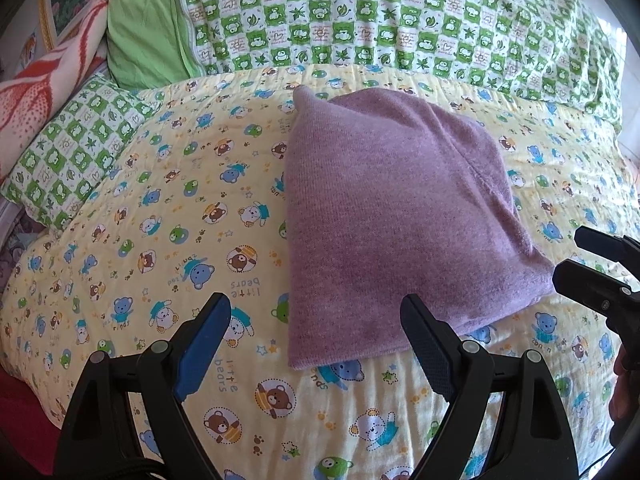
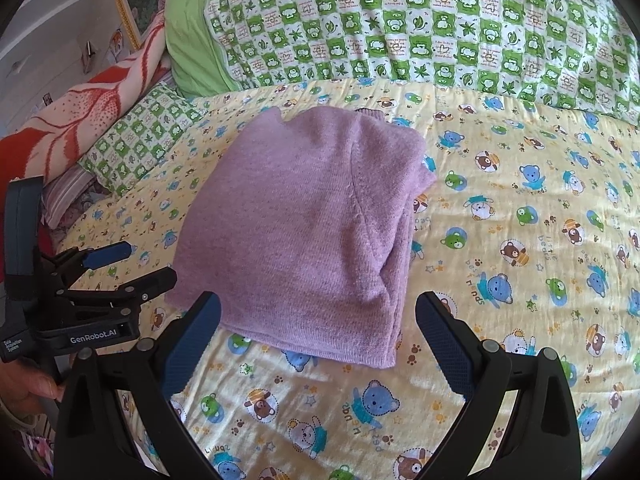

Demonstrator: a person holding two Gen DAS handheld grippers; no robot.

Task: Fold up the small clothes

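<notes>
A purple knit garment [image 1: 384, 208] lies folded into a compact stack on the yellow bear-print bed cover [image 1: 160, 240]. My left gripper [image 1: 316, 312] hovers open just short of its near left corner, nothing between the fingers. The right wrist view shows the same purple garment [image 2: 304, 232] with my right gripper [image 2: 318, 308] open in front of its near edge, holding nothing. The right gripper [image 1: 580, 260] appears at the right edge of the left wrist view, beside the garment's right corner. The left gripper [image 2: 132, 264] shows at the left of the right wrist view, held by a hand [image 2: 28, 388].
A green checked quilt [image 1: 400, 20] is piled along the back of the bed. A small green checked pillow [image 1: 76, 152] and a red-and-white blanket [image 1: 44, 84] lie at the left. Yellow cover [image 2: 520, 240] spreads to the right of the garment.
</notes>
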